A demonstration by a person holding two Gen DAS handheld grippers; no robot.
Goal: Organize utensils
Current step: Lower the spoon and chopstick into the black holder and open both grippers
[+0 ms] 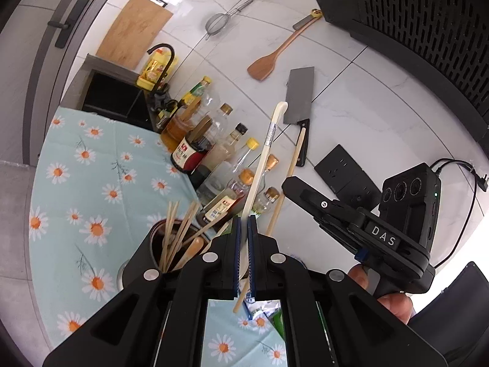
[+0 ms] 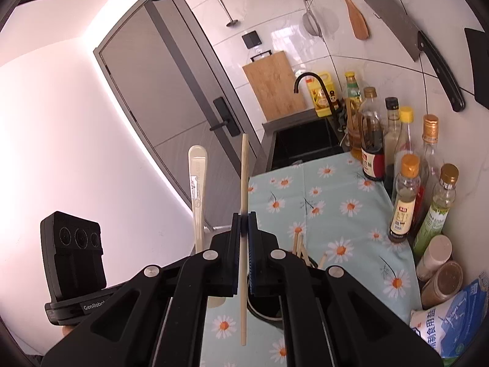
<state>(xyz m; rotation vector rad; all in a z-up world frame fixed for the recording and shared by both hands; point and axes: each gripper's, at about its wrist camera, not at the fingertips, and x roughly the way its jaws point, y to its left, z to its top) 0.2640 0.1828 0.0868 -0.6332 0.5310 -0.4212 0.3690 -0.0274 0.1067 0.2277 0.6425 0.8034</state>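
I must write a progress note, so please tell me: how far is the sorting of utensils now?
Done: several chopsticks already stand in the holder on the flowered cloth. In hand: the left tongs are shut on a white long-handled utensil, the right tongs on one chopstick, both held above the cloth. Left: both pieces must go to their places; no other loose utensil shows on the cloth.

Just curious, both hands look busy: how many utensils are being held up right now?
2. A white spoon is clamped in the left gripper; one wooden chopstick is clamped in the right gripper. No other held utensil shows.
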